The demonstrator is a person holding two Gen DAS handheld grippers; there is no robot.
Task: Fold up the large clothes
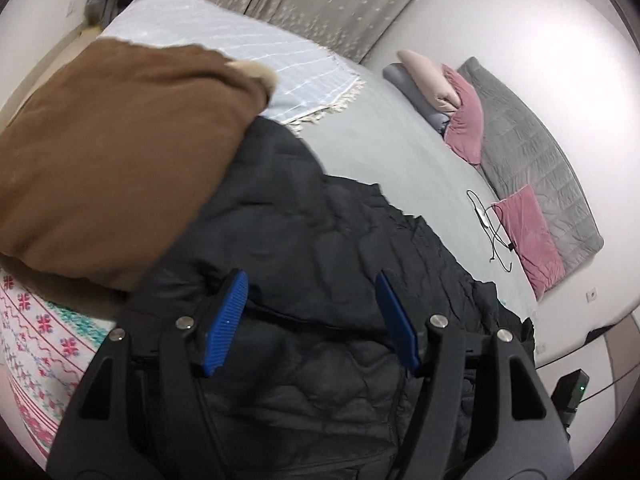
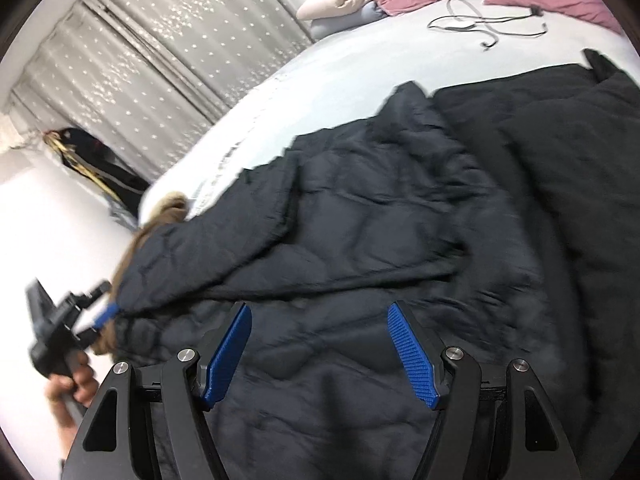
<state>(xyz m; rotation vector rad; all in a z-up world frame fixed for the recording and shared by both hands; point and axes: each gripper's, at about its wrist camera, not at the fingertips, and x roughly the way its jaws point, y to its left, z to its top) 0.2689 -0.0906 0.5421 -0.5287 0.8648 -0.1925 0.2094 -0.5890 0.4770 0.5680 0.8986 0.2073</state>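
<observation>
A large black quilted jacket (image 1: 320,240) lies spread on the bed; in the right wrist view (image 2: 380,220) it fills the middle, with a sleeve folded across it. My left gripper (image 1: 310,312) is open, its blue pads just above the jacket near its left edge. It also shows at the far left of the right wrist view (image 2: 102,314), at the jacket's edge. My right gripper (image 2: 320,344) is open and empty, hovering over the jacket's lower part.
A folded brown garment (image 1: 112,168) with a fur trim lies left of the jacket on a patterned cloth (image 1: 36,352). Pink and grey pillows (image 1: 464,116) and a black cable (image 1: 492,228) sit at the bed's far side. Curtains (image 2: 140,60) hang behind.
</observation>
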